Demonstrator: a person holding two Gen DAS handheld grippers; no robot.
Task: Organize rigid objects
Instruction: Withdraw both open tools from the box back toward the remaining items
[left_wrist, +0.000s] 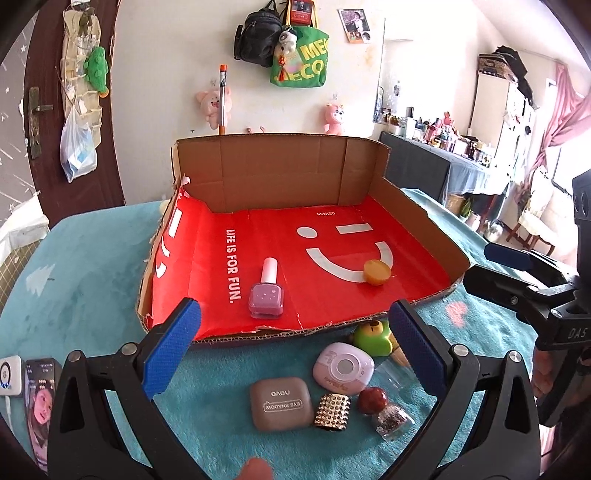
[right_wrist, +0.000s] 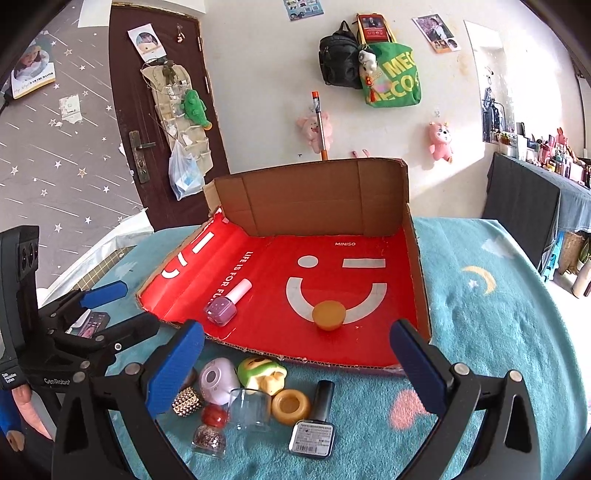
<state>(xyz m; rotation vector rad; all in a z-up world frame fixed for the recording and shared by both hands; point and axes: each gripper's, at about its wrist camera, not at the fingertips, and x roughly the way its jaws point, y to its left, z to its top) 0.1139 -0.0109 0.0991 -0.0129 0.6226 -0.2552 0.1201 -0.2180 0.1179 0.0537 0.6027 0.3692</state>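
Note:
A cardboard tray lined with red paper sits on the teal cloth. In it lie a purple nail polish bottle and a yellow cap. In front of the tray lie small items: a brown eye-shadow case, a studded gold piece, a lilac round case, a green toy, a glitter bottle with red cap, a clear glass, a yellow ring and a black-capped bottle. My left gripper and right gripper are open and empty above them.
A phone and a white device lie at the table's left edge. The right gripper shows in the left wrist view, the left gripper in the right wrist view. A dark dresser stands right; a door behind.

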